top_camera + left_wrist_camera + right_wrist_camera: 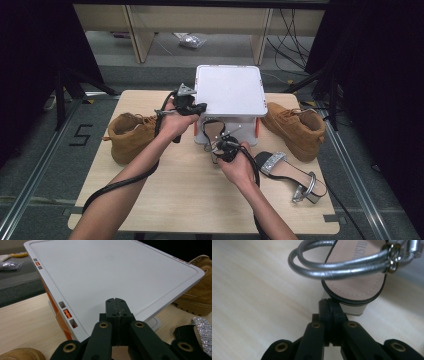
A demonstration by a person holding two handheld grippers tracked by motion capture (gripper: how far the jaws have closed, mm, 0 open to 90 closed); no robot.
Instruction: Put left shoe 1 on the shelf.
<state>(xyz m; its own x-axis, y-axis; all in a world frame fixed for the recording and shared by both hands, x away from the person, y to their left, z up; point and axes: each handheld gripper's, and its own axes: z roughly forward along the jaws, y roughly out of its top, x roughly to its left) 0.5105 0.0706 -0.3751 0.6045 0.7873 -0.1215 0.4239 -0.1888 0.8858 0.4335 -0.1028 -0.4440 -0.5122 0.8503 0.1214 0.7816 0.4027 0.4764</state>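
From the high view I look down on a pale wooden counter [175, 200] with a white box [230, 90] standing at its far middle, its flat lid facing up and orange showing on its sides. A tan suede boot [131, 136] lies at the left of the box and a second tan boot [295, 127] at the right. A silver strapped sandal [290, 172] lies on the counter in front of the right boot. My left gripper [192, 106] sits at the box's near left corner, level with the lid; in the left gripper view its black jaws are pressed fully together with nothing between them, their tips just over the lid's near edge, with small orange clips [67, 314] along the rim at the left. My right gripper [222, 147] is in front of the box, just beside the sandal's glittery toe strap. In the right gripper view its jaws are also closed tight and empty, their tips right at the sandal's heel end [352, 292], with the looped silver ankle strap [337, 267] just beyond; I cannot tell whether they touch the sole.
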